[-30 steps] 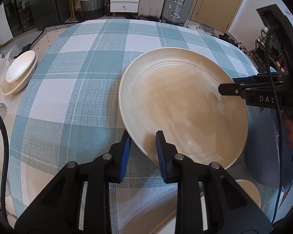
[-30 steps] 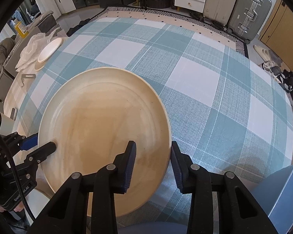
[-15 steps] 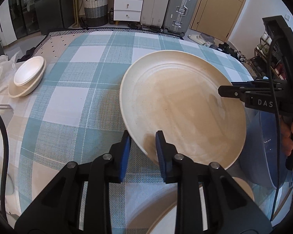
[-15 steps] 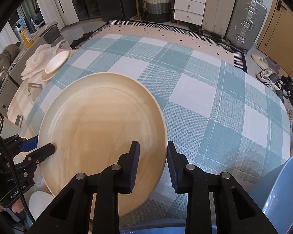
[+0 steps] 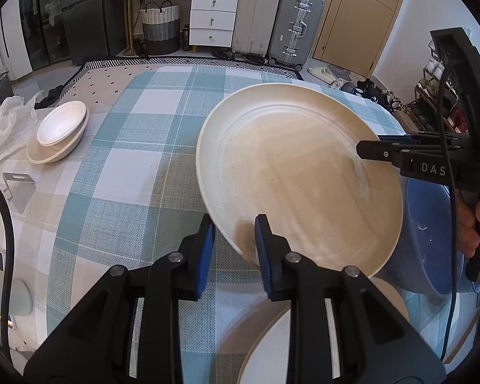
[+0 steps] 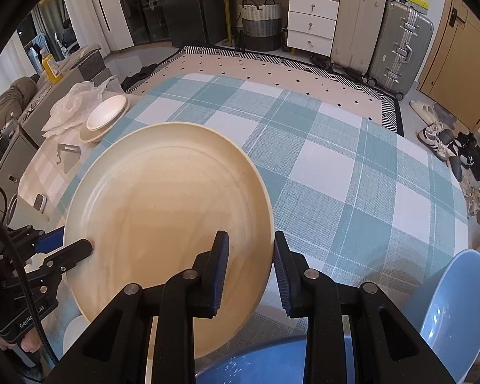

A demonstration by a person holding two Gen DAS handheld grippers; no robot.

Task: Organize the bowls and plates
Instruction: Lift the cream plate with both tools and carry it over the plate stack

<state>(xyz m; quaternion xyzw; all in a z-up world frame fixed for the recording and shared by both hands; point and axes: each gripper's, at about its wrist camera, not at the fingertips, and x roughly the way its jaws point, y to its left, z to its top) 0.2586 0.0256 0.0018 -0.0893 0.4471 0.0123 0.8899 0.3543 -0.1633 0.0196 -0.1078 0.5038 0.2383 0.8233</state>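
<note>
A large cream plate (image 5: 297, 172) is held in the air above the checked tablecloth, tilted. My left gripper (image 5: 234, 243) is shut on its near rim. My right gripper (image 6: 251, 265) is shut on the opposite rim of the same plate (image 6: 163, 224); it also shows in the left wrist view (image 5: 368, 150). Another cream plate (image 5: 272, 345) lies below the left gripper. A stack of white and cream bowls (image 5: 59, 131) sits at the table's far left and shows in the right wrist view (image 6: 105, 118) too.
Blue bowls (image 6: 454, 300) sit at the near right edge, one in the left wrist view (image 5: 432, 240). A metal bracket (image 5: 17, 188) and crumpled plastic (image 5: 6, 124) lie at the left. The checked table (image 6: 352, 179) extends beyond the plate.
Both grippers have lifted the plate higher off the table and tilted it; more of the room and the blue bowls now show.
</note>
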